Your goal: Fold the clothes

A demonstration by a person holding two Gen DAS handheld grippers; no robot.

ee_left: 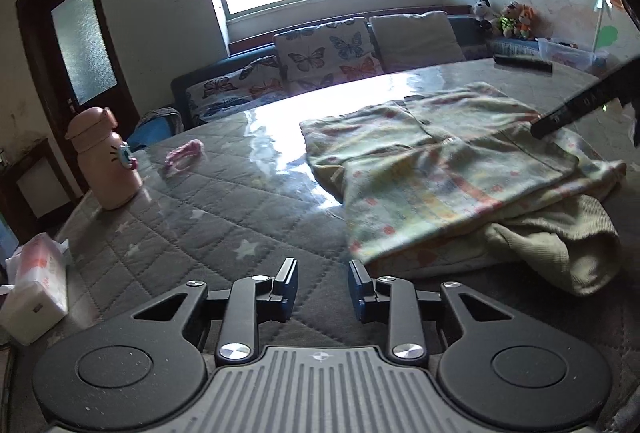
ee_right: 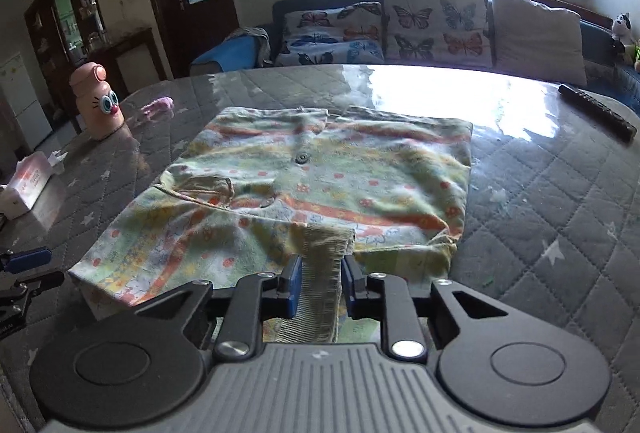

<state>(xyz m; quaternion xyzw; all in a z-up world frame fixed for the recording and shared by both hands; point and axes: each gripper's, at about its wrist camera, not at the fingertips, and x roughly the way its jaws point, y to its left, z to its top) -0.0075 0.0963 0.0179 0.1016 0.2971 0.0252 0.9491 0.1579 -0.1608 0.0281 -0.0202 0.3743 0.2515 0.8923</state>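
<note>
A pale green child's garment with orange and yellow print lies partly folded on the quilted grey table; it also shows in the left wrist view. Its ribbed olive cuff runs between the fingers of my right gripper, which is shut on it at the garment's near edge. My left gripper is open and empty, low over the table just left of the garment's near corner. The ribbed cuff shows at the right in the left wrist view.
A pink character bottle and a tissue pack stand at the table's left. A small pink item lies near the bottle. A black remote lies at the far right. A butterfly-cushion sofa is behind the table.
</note>
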